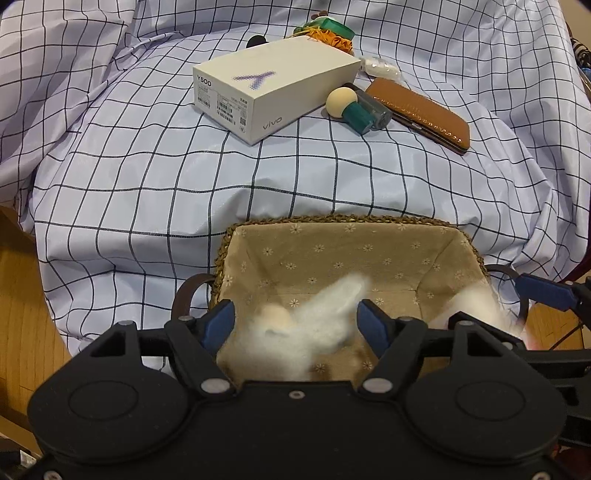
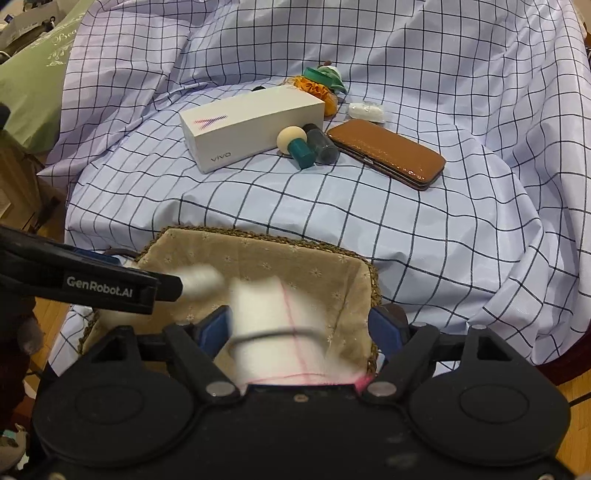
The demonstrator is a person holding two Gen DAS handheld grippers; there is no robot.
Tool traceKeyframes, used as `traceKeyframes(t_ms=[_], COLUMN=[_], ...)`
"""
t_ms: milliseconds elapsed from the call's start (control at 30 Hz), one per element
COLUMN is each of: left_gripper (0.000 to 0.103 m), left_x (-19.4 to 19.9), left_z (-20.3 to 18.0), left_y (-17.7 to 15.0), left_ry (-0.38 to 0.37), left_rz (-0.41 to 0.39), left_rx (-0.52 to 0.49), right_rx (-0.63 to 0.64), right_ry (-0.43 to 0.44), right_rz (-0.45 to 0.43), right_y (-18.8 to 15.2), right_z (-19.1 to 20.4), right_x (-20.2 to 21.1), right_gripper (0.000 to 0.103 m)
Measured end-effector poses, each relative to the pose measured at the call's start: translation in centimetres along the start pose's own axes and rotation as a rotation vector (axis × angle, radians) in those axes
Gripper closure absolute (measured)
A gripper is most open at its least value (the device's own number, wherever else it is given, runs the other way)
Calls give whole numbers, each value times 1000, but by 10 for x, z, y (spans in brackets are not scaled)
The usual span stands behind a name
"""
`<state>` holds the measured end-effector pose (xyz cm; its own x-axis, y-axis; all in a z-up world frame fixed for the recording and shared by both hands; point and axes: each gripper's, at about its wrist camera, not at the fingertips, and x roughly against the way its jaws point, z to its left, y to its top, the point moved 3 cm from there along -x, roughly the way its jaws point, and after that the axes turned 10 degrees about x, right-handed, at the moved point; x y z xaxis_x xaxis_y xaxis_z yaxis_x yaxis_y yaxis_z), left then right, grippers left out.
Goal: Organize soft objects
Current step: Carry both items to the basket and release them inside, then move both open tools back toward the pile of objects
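A woven basket (image 1: 332, 219) with a flowered beige lining stands at the near edge of the checked cloth, under both grippers. My left gripper (image 1: 297, 321) is open over it. A fluffy white plush toy (image 1: 314, 317) shows blurred between its blue fingers, low in the basket and free of the pads. My right gripper (image 2: 300, 328) is open over the same basket (image 2: 258, 236). A folded white cloth with pink stitching (image 2: 280, 325) lies blurred between its fingers, with a gap to the right pad. The left gripper's arm (image 2: 99, 291) crosses the right wrist view.
Further back on the checked cloth (image 1: 147, 177) lie a white phone box (image 1: 273, 88), a cream-and-teal mushroom-shaped toy (image 1: 349, 107), a dark bottle (image 1: 373, 109), a brown leather case (image 1: 421, 114), an orange-and-green item (image 1: 328, 33) and a small white packet (image 1: 378, 68). Wooden floor shows at both sides.
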<state>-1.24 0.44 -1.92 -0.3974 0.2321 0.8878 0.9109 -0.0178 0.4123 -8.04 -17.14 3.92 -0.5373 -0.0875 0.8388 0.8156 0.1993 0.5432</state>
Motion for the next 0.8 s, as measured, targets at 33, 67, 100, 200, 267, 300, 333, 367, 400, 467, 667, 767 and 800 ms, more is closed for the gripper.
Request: traceKeyframes(t_ms=[33,67,100,200,267,300,333,367,400,467,667,767,800], left_gripper=[30,29,28,28,28,28,28,28,28,28,28,28,28], left_x=[0,0,0,0,0,0,0,1,1,2,1,1,1], left_z=[0,0,0,0,0,1,1,1,1,1,-1,0,1], left_y=[0,1,1,1,2,2,3,3,4,4,6,7,7], left_ry=[-1,0,2,7,11,13,14,15,16,19,26,29,30], left_rz=[-1,-2,-3,-4,-5,-8,-10,-14,-17,-24,-33,-41,-47], left_rx=[1,2,2,6,12,16,18,19,20,22,24,29,32], right_rx=[2,4,5,2,-2,-4,-8,-10,-13,-19,-31,-39,-43], right_ry=[1,0,-1,1,0,0,-2,-3,-5,-11,-25,-31,-33], right_rz=[-5,-9,-13,-21,-23,-24,-25,-27,-28,-30,-38,-38,-39], right_y=[0,1,1,2,2,1,2,2,2,3,6,6,6], right_z=[0,0,0,-1,-1,-2,-2,-3,-3,-3,-4,-5,-5], right_x=[1,1,2,2,2,2,1,1,1,0,-3,-4,-5], right_gripper=[22,22,22,22,22,22,22,22,22,22,22,22,22])
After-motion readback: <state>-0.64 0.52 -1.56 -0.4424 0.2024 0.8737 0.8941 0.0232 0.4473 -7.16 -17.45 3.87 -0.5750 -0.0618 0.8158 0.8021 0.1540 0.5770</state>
